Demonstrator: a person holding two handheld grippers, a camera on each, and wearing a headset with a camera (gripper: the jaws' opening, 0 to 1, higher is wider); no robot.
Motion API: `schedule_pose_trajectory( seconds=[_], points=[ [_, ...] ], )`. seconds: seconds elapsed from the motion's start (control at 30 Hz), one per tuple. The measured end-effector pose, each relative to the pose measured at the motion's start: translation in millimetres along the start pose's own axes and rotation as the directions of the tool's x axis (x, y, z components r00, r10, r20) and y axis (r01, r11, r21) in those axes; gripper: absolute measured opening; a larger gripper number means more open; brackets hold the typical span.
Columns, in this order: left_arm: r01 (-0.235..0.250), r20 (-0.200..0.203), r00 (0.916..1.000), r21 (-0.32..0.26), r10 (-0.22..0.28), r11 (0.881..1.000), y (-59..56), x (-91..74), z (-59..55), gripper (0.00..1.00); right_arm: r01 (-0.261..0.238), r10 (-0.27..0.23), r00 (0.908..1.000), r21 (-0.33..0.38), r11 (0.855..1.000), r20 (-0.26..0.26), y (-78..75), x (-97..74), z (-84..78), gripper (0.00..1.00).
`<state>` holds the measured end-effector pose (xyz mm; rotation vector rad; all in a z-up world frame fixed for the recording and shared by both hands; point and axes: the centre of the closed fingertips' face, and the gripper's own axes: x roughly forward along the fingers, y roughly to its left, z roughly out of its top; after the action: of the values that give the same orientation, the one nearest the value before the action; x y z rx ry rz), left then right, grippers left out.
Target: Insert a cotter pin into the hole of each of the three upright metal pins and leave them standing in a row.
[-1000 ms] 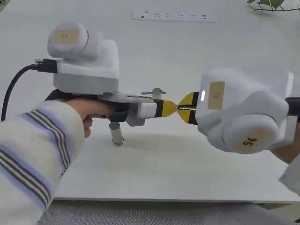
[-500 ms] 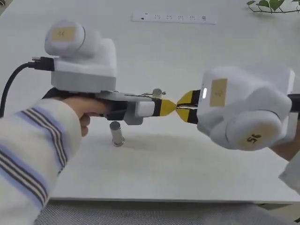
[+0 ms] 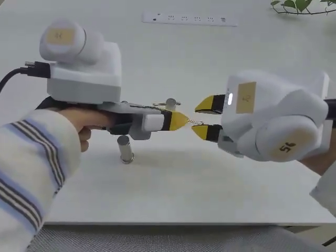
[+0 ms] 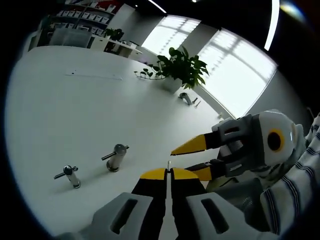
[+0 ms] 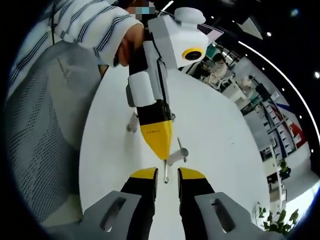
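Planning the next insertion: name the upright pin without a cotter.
The pin below the left gripper in the head view: bare top. The other two carry cotters.

Left claw (image 3: 181, 119) and right claw (image 3: 195, 119): bulky white shells, black middles, yellow-tipped jaws. Pale yellow stickers (image 3: 59, 35) on both (printed 56 on the right, seemingly). Black cable (image 3: 11, 80) plugged into the left shell. Cream sleeve (image 3: 31, 163) with blue and brown stripes.

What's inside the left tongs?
A thin cotter pin, its free end poking out between the open right tongs; the gripped end is hidden inside the shut left tongs.
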<state>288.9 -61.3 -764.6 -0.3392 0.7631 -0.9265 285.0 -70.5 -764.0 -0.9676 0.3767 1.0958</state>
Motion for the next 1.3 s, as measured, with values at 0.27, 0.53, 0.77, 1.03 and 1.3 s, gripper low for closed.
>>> schedule_pose_trajectory(
  seconds=[0.27, 0.53, 0.77, 1.03, 1.3],
  points=[
    [-0.003, -0.017, 0.9998, 0.066, 0.004, 0.998, 6.3, -7.6, -0.9, 0.00, -0.093, 0.082, 0.9933, 0.150, 0.984, 0.082, -0.8, -10.0, -0.5, 0.18],
    [0.063, -0.051, 0.9974, 0.244, -0.052, 0.968, -6.8, -17.8, -3.5, 0.00, -0.290, 0.242, 0.9491, 0.255, 0.923, 0.202, 3.9, -14.0, -3.0, 0.19],
    [0.145, -0.041, 0.9893, 0.360, -0.140, 0.922, -23.8, -24.4, 0.7, 0.00, -0.403, 0.348, 0.9089, 0.268, 0.875, 0.230, 17.2, -13.3, -3.6, 0.19],
    [0.183, -0.054, 0.9829, 0.388, -0.176, 0.903, -34.7, -26.5, -2.5, 0.00, -0.452, 0.402, 0.8873, 0.254, 0.855, 0.226, 29.7, -10.3, -0.1, 0.15],
    [0.192, -0.067, 0.9812, 0.413, -0.181, 0.890, -38.1, -24.8, -6.9, 0.00, -0.478, 0.416, 0.8726, 0.270, 0.836, 0.256, 31.7, -14.6, 5.4, 0.07]
  ],
)
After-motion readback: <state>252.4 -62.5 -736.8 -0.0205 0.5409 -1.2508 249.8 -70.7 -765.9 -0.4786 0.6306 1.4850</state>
